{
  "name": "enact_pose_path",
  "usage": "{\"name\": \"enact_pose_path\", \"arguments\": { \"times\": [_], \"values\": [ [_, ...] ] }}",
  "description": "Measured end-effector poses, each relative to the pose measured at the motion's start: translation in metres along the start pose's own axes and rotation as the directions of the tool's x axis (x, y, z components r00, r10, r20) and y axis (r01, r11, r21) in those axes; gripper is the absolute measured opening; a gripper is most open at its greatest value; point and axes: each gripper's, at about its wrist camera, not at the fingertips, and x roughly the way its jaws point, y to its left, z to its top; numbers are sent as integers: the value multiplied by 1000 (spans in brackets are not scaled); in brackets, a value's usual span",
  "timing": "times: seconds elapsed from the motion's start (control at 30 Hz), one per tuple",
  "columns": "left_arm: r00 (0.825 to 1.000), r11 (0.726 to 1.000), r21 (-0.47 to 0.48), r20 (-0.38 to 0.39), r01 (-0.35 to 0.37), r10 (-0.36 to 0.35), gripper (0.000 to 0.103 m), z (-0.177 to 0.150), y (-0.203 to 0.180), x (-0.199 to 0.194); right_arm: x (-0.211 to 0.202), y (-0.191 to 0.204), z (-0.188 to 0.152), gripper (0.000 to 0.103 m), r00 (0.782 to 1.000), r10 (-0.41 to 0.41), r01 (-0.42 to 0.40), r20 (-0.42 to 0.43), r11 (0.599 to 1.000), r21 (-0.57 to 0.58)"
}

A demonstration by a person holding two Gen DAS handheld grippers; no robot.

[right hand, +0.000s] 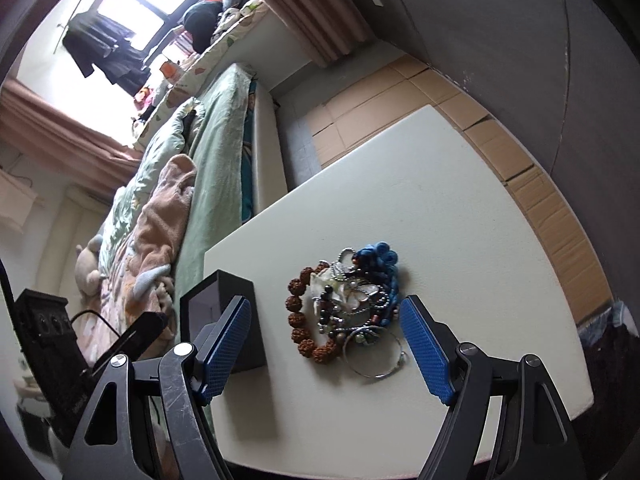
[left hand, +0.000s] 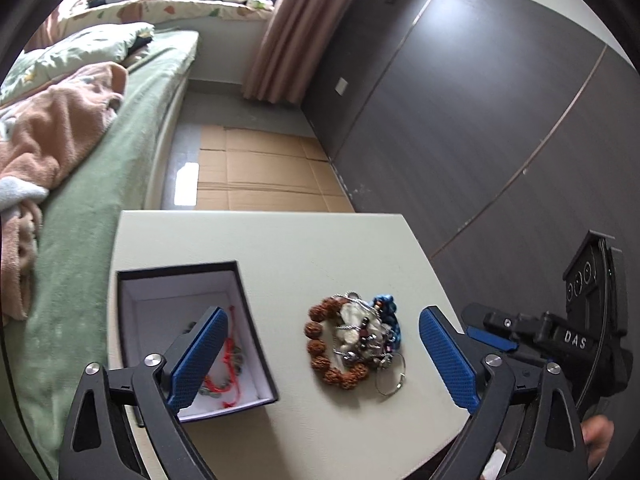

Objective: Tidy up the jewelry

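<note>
A tangled pile of jewelry point(left hand: 354, 342) point(right hand: 348, 304) lies on the white table point(left hand: 280, 252) point(right hand: 440, 208): brown seed beads, blue cord, silver chains and a wire ring. Left of it stands an open dark box point(left hand: 188, 336) point(right hand: 224, 312) with a white lining, holding a red cord bracelet point(left hand: 224, 364). My left gripper point(left hand: 324, 360) hovers open over the table, one finger above the box, the other right of the pile. My right gripper point(right hand: 326, 348) is open too, its blue pads point(right hand: 426, 350) straddling the pile from the near side. Nothing is held.
A bed with a green sheet point(left hand: 100, 184) and a pink blanket point(left hand: 52, 132) runs along the table's left side. Cardboard point(left hand: 264, 172) covers the floor beyond the table. A dark panelled wall point(left hand: 480, 120) stands to the right. The other gripper's body point(left hand: 568, 332) is at the right edge.
</note>
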Motion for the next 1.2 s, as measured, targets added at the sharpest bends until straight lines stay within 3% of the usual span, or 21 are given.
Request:
{"name": "enact_pose_path", "arguments": {
  "times": [0.33,0.43,0.6,0.87,1.03,1.2],
  "values": [
    [990,990,136,-141,20,0,66,-30,-49,51,-20,-45,10,77,999,-42,41,15,994,99],
    [980,982,187,-200,18,20,53,-43,-62,66,-24,-56,13,77,999,-41,40,7,992,116],
    [963,980,196,-261,-16,68,52,-63,-70,86,-31,-71,18,77,999,-50,48,10,990,131],
    [963,968,234,-229,-88,143,52,-72,-77,97,-36,-84,17,77,999,-48,47,1,988,148],
    [958,973,221,-258,-66,123,52,-75,-83,97,-39,-85,17,77,999,-44,43,-1,989,143],
    [944,973,214,-292,-91,152,49,-83,-78,107,-39,-85,16,77,999,-40,40,-3,989,140]
  ]
}}
